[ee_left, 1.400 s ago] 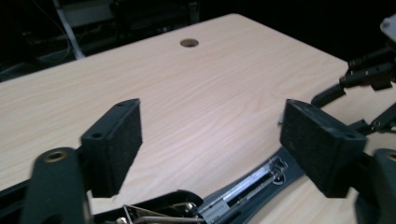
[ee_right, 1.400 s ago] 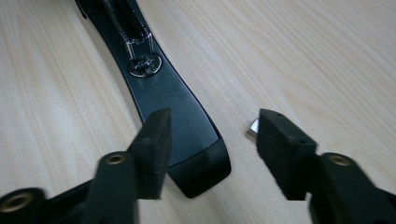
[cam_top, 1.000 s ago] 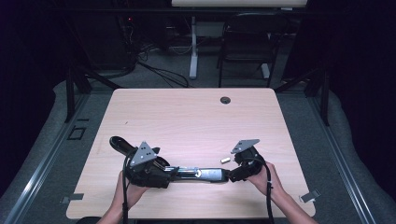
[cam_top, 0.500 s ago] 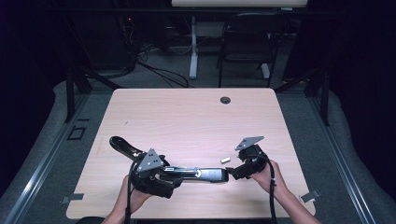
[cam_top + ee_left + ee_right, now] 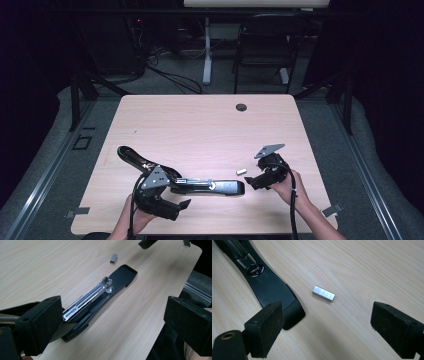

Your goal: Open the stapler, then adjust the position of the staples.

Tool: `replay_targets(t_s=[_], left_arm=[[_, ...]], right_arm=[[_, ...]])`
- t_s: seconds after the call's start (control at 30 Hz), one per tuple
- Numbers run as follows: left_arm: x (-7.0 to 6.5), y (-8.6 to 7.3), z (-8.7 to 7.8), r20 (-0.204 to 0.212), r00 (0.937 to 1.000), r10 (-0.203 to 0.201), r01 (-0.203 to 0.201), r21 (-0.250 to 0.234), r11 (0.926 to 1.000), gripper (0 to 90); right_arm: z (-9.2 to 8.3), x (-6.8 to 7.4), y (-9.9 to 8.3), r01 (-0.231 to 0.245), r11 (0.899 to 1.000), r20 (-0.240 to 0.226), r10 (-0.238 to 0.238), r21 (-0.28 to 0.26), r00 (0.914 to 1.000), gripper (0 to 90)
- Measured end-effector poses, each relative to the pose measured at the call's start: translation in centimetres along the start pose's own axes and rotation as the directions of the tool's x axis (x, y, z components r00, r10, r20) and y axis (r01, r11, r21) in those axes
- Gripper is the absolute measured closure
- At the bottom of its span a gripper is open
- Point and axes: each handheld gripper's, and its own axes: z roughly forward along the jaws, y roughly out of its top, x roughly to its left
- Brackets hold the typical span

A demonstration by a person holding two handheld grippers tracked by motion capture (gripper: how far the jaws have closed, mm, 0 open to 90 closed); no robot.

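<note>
With stapler [image 5: 200, 184] opened near table's [image 5: 210, 125] front edge and both grippers' jaws apart, empty: next, close right gripper [image 5: 251, 183] on staple strip [image 5: 323, 293].

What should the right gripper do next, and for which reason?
Probably the right gripper should ease down over the strip of staples and close on it. Its jaws stand open with the strip lying loose on the table ahead of them, and the stapler lies opened beside it, its metal magazine exposed for loading.
</note>
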Motion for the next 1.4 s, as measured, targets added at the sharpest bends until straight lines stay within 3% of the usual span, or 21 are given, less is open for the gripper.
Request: replay_targets(t_s=[0.13, 0.3, 0.53, 0.67, 0.8, 1.07, 1.4], left_arm=[[0.2, -0.4, -0.3, -0.012, 0.9999, -0.006, 0.006, -0.002, 1.0000, 1.4], [0.4, -0.8, -0.5, -0.013, 0.9997, -0.022, 0.022, 0.008, 0.9997, 0.8], [0.5, -1.1, -0.4, -0.012, 0.9993, -0.036, 0.036, 0.022, 0.9991, 0.3], [0.6, -1.0, -0.4, -0.012, 0.9992, -0.039, 0.039, 0.018, 0.9991, 0.3], [0.6, -1.0, -0.3, -0.008, 0.9994, -0.033, 0.033, 0.032, 0.9989, 0.2], [0.7, -1.1, -0.2, -0.002, 0.9995, -0.030, 0.030, 0.030, 0.9991, 0.2], [0.5, -1.1, -0.1, -0.004, 0.9998, -0.019, 0.019, 0.048, 0.9987, 0.2]], right_arm=[[0.0, -0.6, 0.0, -0.019, 1.000, 0.020, 0.019, -0.006, 0.9996, 11.0], [0.4, -1.0, 0.4, -0.054, 0.998, 0.012, 0.054, -0.013, 0.9984, 11.3], [2.0, -0.7, 1.0, -0.016, 0.999, -0.004, 0.016, 0.036, 0.9999, 15.3], [3.2, -0.8, 1.6, -0.020, 0.999, -0.012, 0.020, 0.045, 0.9997, 16.5], [4.8, -0.9, 2.2, -0.021, 0.995, -0.016, 0.023, 0.094, 0.9996, 18.3], [6.4, -0.8, 2.7, -0.109, 0.988, 0.013, 0.109, 0.111, 0.9940, 24.0], [7.6, -0.9, 2.5, -0.153, 0.975, 0.049, 0.146, 0.160, 0.9880, 34.2]])
